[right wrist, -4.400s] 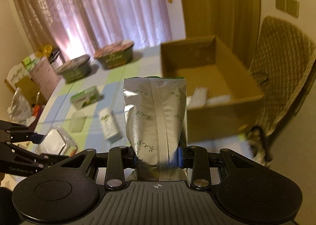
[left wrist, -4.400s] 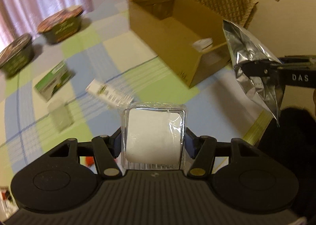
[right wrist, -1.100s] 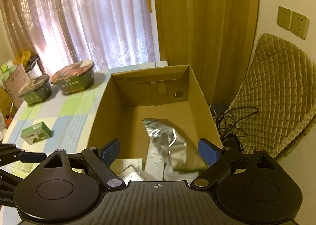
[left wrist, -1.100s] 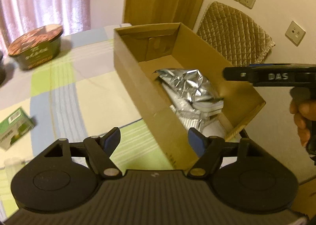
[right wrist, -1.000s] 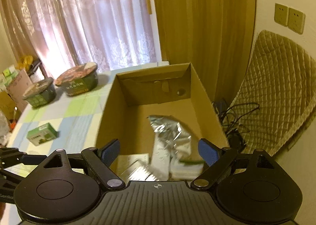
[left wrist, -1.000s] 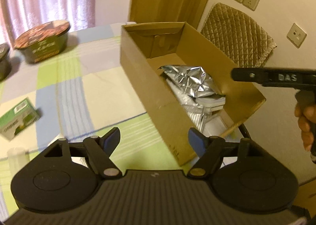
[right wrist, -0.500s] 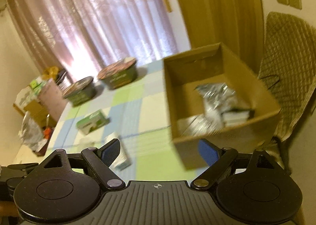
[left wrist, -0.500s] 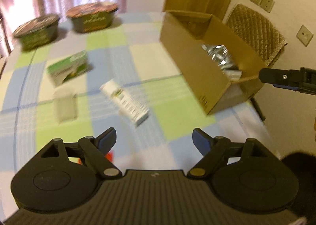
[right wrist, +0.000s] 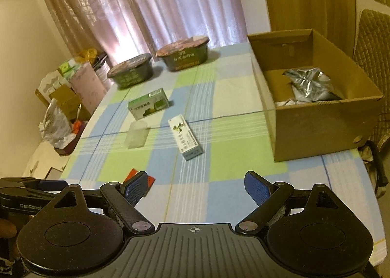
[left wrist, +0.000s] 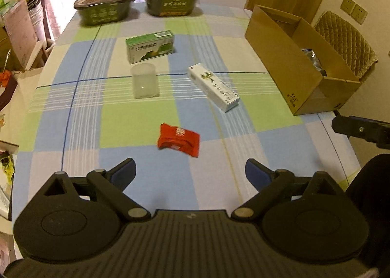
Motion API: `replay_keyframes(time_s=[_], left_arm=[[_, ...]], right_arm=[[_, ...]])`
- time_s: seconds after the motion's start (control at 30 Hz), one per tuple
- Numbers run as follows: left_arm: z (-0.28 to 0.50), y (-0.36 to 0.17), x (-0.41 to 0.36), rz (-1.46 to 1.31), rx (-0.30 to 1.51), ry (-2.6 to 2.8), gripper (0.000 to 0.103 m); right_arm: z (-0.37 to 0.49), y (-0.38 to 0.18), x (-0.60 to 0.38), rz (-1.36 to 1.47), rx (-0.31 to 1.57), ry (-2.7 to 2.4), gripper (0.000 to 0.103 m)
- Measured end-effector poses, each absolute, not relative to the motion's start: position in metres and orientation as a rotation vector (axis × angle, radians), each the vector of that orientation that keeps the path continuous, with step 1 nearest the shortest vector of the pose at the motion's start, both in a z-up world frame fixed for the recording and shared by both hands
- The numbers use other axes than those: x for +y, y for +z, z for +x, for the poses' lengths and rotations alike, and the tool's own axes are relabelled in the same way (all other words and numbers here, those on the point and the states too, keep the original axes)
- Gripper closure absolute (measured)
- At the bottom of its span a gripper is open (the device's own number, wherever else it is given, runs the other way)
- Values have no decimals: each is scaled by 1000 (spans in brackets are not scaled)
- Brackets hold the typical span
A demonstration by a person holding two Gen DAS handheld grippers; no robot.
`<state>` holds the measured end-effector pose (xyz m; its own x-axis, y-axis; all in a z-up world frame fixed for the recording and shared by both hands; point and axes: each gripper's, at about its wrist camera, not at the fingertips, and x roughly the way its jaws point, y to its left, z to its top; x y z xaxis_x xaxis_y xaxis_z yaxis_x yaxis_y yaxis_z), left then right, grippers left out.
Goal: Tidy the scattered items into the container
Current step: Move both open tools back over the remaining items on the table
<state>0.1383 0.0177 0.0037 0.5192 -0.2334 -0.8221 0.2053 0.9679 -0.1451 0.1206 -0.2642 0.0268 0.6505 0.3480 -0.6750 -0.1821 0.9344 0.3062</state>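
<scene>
The cardboard box (left wrist: 302, 75) (right wrist: 324, 122) stands at the table's right edge with a silver foil pouch (right wrist: 309, 85) inside. On the checked cloth lie a red packet (left wrist: 178, 139) (right wrist: 136, 175), a long white carton (left wrist: 214, 87) (right wrist: 185, 137), a clear plastic tub (left wrist: 144, 81) (right wrist: 137, 134) and a green-and-white box (left wrist: 150, 46) (right wrist: 148, 103). My left gripper (left wrist: 190, 175) hovers open just short of the red packet, nothing between its fingers. My right gripper (right wrist: 196, 189) is open and empty over the near table edge, left of the box.
Two dark green instant-noodle bowls (left wrist: 104, 9) (left wrist: 171, 2) sit at the far edge by the curtain. A quilted chair (left wrist: 346, 41) stands behind the box. Bags and cartons (right wrist: 65, 97) crowd the floor to the left of the table.
Both grippers let go of the clear tray and the foil pouch into the box, then drew back from it. The views now sweep the whole table, with the left gripper facing the red packet.
</scene>
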Motion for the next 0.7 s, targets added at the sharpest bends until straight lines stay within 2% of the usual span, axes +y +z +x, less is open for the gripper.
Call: replay_keyframes(time_s=[0.3,0.7], left_arm=[[143,-10,29,-19,998,-241,7],[186,-60,6,179,1008,-374,9]], right_arm=[[127,18,-250,149,856,300,12],[170,-9,-230,110,926,347,12]])
